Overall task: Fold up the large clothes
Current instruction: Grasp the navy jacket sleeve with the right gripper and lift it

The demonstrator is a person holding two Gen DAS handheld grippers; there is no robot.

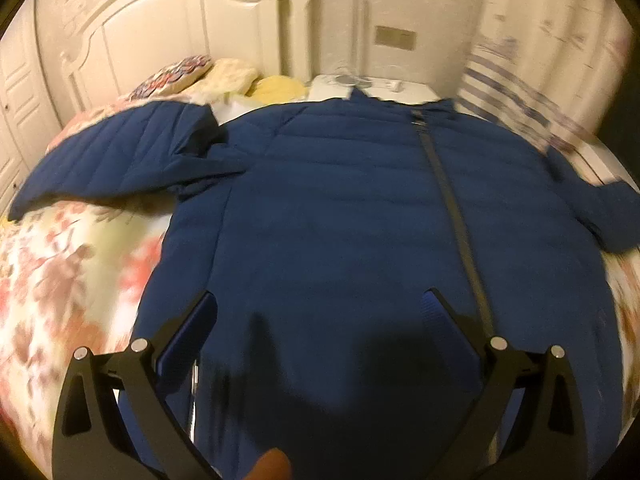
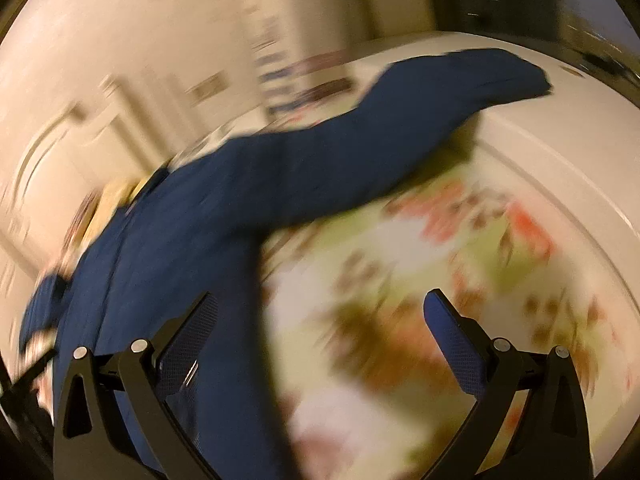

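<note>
Blue quilted puffer jacket [image 1: 360, 200] spread on floral bedspread [image 1: 72, 272].
Left tongs [image 1: 320, 308] wide open above its hem; right tongs [image 2: 320, 308] wide open, empty, beside its sleeve [image 2: 400, 128].

Black gripper [image 1: 320, 304] arms, blue pads, silver screws

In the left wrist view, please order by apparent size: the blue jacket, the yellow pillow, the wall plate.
1. Jacket, by far the largest, though also nearest the camera.
2. Yellow pillow.
3. Wall plate, smallest and farthest away.
</note>
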